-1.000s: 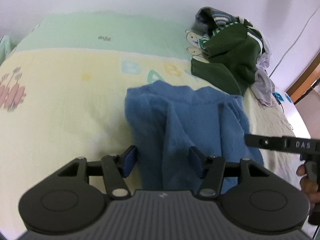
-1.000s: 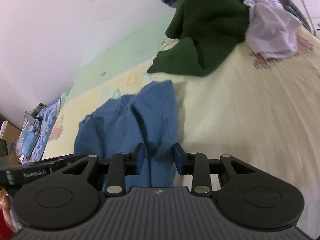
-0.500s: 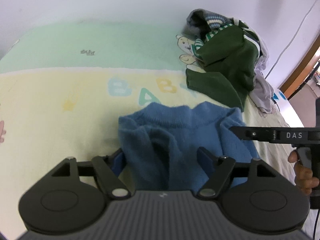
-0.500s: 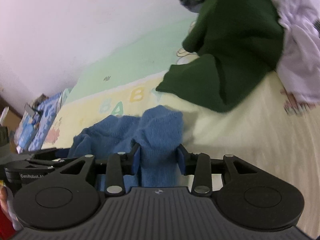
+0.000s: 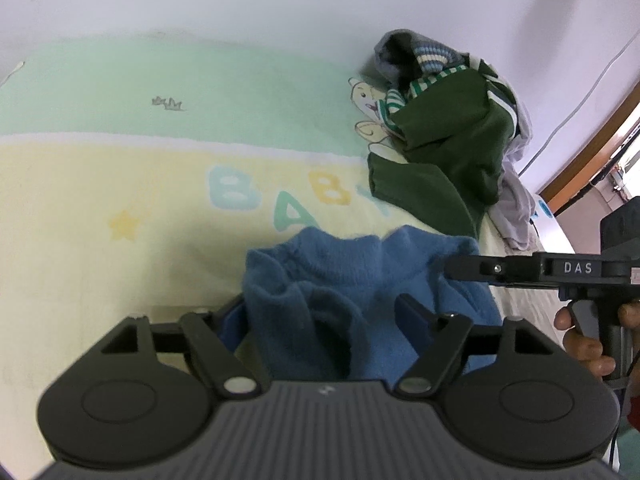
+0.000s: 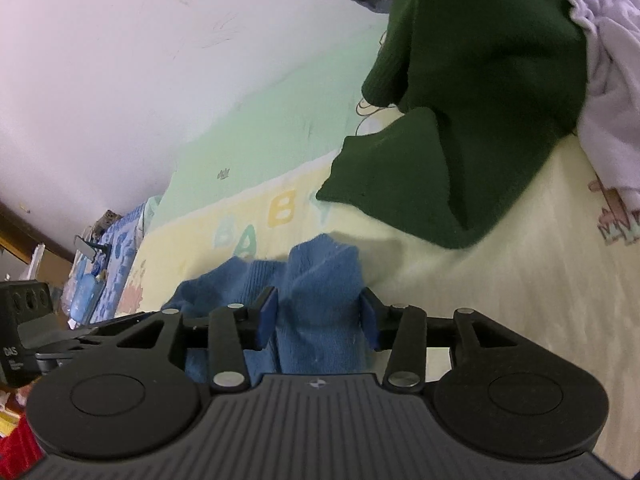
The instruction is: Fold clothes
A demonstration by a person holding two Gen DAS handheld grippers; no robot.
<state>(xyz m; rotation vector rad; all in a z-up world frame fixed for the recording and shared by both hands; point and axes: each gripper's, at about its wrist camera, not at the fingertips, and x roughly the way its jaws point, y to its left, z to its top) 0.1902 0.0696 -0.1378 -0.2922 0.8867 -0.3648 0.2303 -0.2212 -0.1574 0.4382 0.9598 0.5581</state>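
Note:
A blue knitted sweater (image 5: 352, 264) lies bunched on the yellow and green blanket (image 5: 160, 200), collar towards the wall. My left gripper (image 5: 318, 320) is open wide, with a loose fold of the sweater's left side between its fingers. My right gripper (image 6: 318, 316) is open to about half that width, and a thick fold of the sweater (image 6: 320, 280) fills the gap. In the left wrist view the right gripper (image 5: 452, 270) reaches in at the sweater's right shoulder, held by a hand (image 5: 588, 344).
A heap of clothes sits at the back right against the wall: a dark green garment (image 5: 452, 152), a striped piece (image 5: 428, 56) and a pale lavender one (image 6: 612, 60). Blue printed bedding and clutter (image 6: 92, 272) lie far left. The bed edge runs along the right.
Both grippers have come down and forward with the sweater, which now rests lower on the blanket. The left fingers spread wide apart. The right fingers have widened a little.

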